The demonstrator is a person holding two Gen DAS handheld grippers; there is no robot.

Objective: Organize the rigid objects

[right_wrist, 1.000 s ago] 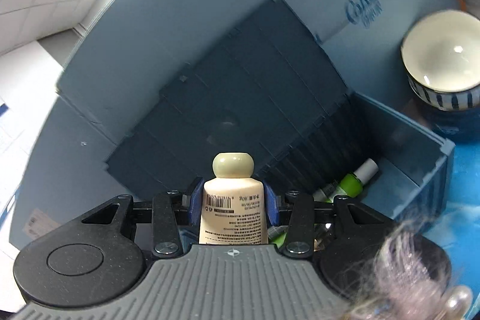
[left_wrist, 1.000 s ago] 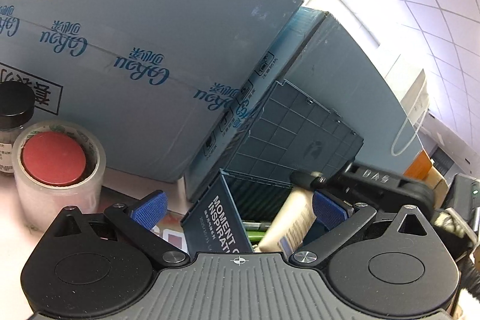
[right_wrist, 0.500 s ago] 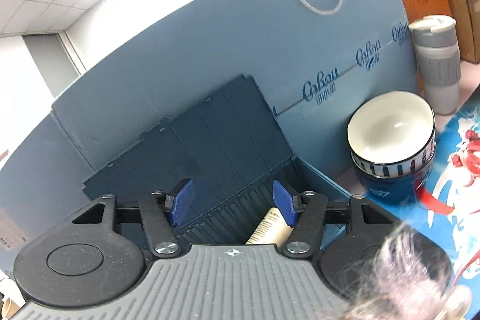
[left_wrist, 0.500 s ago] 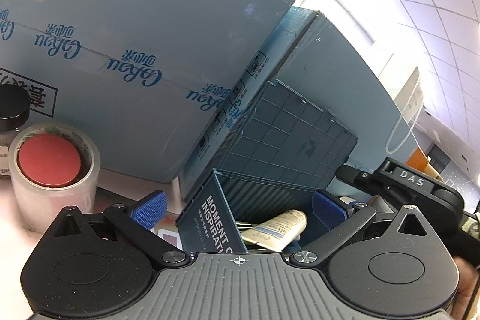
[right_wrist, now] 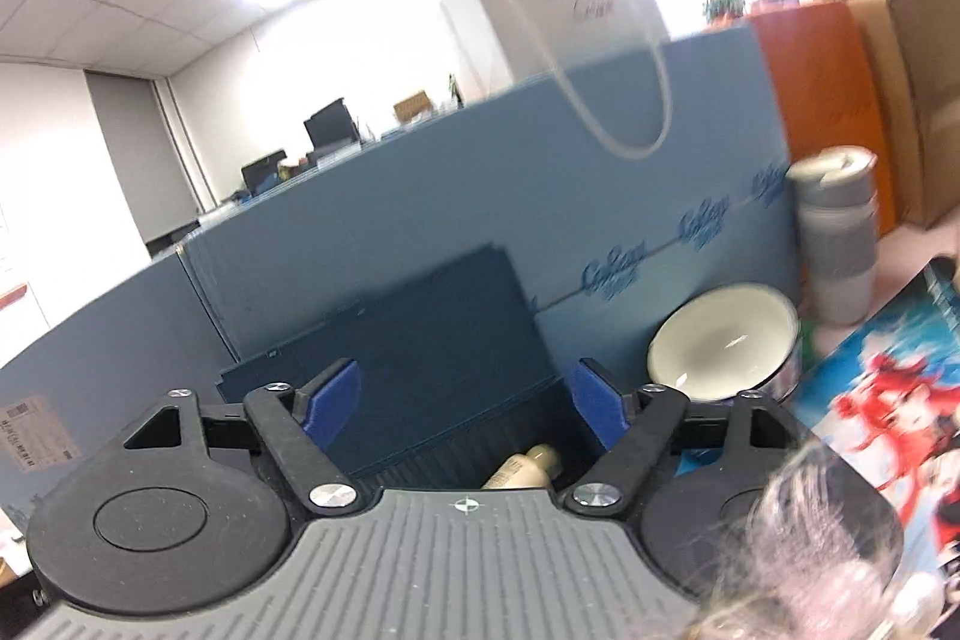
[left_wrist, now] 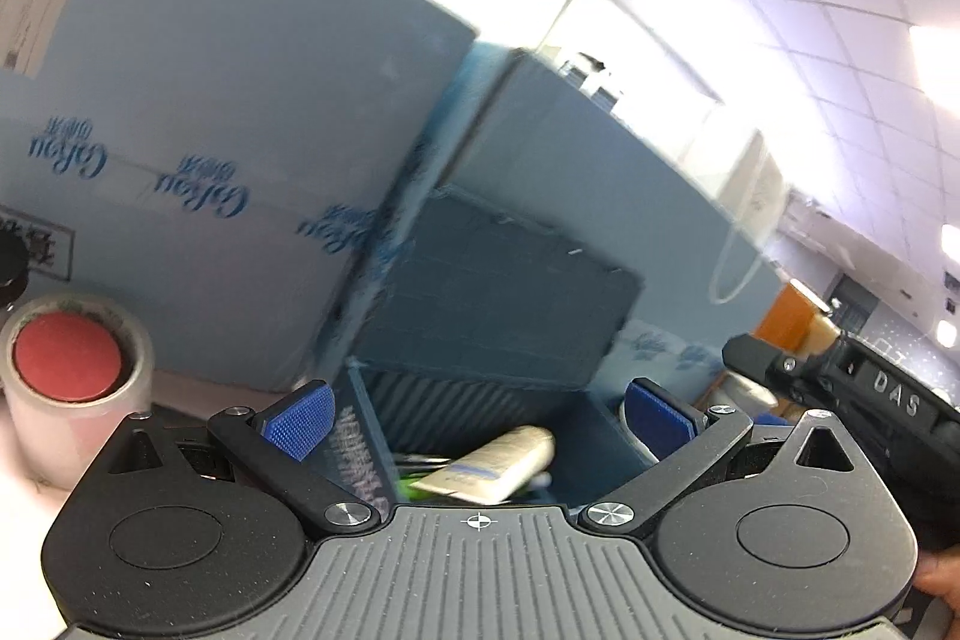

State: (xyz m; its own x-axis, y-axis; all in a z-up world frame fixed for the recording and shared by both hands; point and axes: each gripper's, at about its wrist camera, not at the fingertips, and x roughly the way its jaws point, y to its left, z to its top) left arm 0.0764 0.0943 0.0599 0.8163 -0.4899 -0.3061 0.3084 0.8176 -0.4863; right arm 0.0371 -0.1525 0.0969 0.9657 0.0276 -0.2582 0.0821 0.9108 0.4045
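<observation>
My right gripper (right_wrist: 465,403) is opening, nothing between its jaws; my left gripper (left_wrist: 477,415) stands wide and empty. The cream tube (left_wrist: 489,463) lies inside the dark blue bin (left_wrist: 594,418), below its rim, lid upright behind.

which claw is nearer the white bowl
Right. The right claw sits just left of the bowl, its jaws opening with nothing gripped. The left claw faces the bin, bowl barely visible beyond its right finger.
</observation>
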